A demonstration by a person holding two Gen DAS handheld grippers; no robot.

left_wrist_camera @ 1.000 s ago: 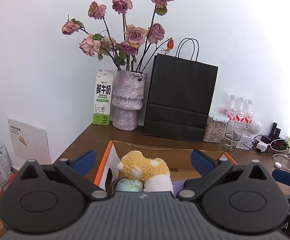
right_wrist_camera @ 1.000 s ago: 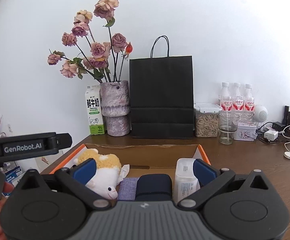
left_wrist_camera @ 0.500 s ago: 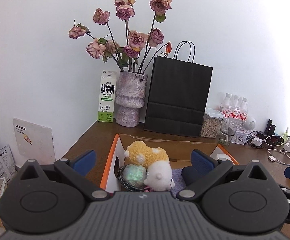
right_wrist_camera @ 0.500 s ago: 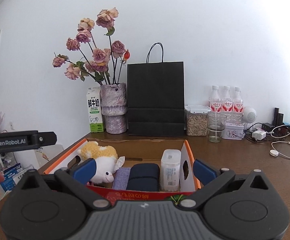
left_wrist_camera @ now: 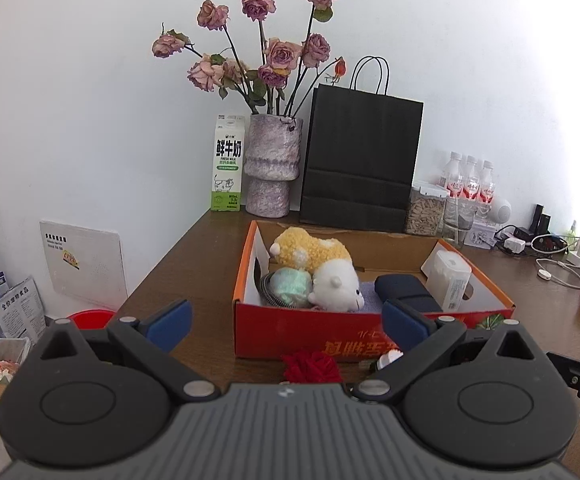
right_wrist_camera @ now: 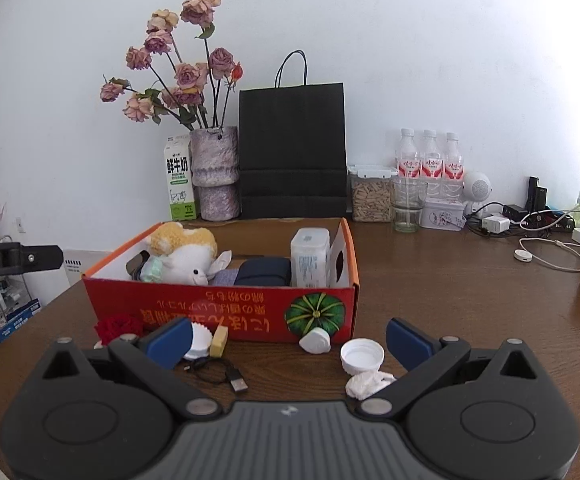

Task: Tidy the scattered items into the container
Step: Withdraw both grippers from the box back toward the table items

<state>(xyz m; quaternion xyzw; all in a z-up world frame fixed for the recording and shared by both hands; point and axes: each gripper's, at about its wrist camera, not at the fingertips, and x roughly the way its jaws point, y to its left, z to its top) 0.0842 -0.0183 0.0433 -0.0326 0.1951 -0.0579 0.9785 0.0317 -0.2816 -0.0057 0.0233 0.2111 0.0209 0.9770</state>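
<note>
Grippers, L (left_wrist_camera: pixel 286 322) & R (right_wrist_camera: pixel 288 338), pulled back from box (right_wrist_camera: pixel 226 312), fingers spread wide, empty.

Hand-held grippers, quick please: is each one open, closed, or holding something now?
Left hand-held gripper: open, holding nothing.
Right hand-held gripper: open, holding nothing.

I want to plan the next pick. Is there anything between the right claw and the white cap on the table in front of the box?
Nothing visible blocks it. The right claw is open and empty, and the white cap lies on bare table just inside its right finger. A crumpled white tissue sits beside the cap, on the near side, so it could get pinched too.
</note>
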